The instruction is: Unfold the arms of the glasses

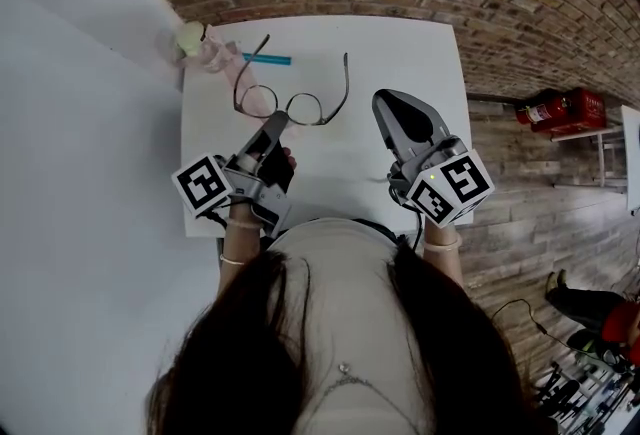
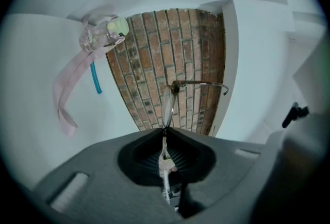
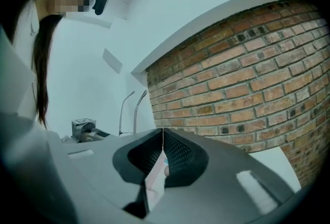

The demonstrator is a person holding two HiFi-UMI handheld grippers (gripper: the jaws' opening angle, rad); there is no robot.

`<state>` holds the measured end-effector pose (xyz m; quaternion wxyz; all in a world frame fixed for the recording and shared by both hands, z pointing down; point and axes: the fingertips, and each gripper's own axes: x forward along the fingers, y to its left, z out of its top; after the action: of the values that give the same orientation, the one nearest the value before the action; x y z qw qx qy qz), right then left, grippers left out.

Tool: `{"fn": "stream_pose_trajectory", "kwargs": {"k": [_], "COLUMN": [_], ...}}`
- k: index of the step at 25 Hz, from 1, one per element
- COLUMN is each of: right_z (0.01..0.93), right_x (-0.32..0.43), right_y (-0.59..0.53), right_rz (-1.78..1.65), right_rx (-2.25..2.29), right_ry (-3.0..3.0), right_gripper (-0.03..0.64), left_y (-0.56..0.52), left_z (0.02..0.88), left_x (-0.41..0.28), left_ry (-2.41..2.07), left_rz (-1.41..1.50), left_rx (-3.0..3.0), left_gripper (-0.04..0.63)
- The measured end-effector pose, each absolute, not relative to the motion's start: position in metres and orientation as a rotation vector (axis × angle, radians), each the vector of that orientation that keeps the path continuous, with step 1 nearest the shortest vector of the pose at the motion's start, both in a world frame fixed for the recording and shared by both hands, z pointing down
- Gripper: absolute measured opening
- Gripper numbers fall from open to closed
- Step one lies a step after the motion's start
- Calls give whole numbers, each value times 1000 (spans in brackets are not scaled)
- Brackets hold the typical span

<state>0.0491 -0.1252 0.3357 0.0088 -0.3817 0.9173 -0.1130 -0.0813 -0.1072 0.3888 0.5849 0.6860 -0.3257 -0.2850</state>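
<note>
Left gripper (image 2: 164, 129) has its jaws pinched tight on the rim of the glasses (image 1: 285, 107), which stick out just ahead of the tips, over the desk (image 1: 410, 63). Right gripper (image 3: 163, 131) is closed on nothing, well off to the side. Both arms look swung out already, I'd say. So go light on the pinch and lay the frame flat before letting go.

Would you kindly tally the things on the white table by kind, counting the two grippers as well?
Glasses: 1
Blue stick: 1
Small clear container with pale cap and pink strap: 1
Grippers: 2 (left gripper shut on the glasses, right gripper shut and empty)
Total: 5
</note>
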Motion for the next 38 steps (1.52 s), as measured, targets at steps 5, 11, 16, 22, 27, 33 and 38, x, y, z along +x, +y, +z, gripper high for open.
{"fn": "stream_pose_trajectory", "kwargs": {"k": [5, 11, 16, 22, 27, 33, 38], "right_z": [341, 347, 352, 361, 363, 366, 368], "right_x": [51, 54, 54, 56, 55, 52, 56], "right_y": [-127, -128, -126, -125, -123, -122, -122], "right_rz": [-342, -337, -319, -292, -297, -300, -307], "right_rx": [-1235, -1266, -1304, -1381, -1389, -1387, -1386], "right_ry": [2881, 2897, 2916, 2958, 2968, 2973, 2984], "right_gripper": [6, 6, 6, 6, 6, 6, 5], "left_y": [-108, -108, -106, -104, -103, -102, -102], "left_z": [386, 383, 381, 380, 380, 381, 380], "left_x": [-83, -84, -83, -82, -81, -84, -78], "left_ry": [-755, -753, -735, -720, -716, -717, -715], "left_rz": [-673, -681, -688, -689, -684, -678, -675], "left_rx": [1594, 1587, 1588, 1586, 1585, 1590, 1590], "left_gripper": [23, 23, 23, 23, 23, 23, 23]}}
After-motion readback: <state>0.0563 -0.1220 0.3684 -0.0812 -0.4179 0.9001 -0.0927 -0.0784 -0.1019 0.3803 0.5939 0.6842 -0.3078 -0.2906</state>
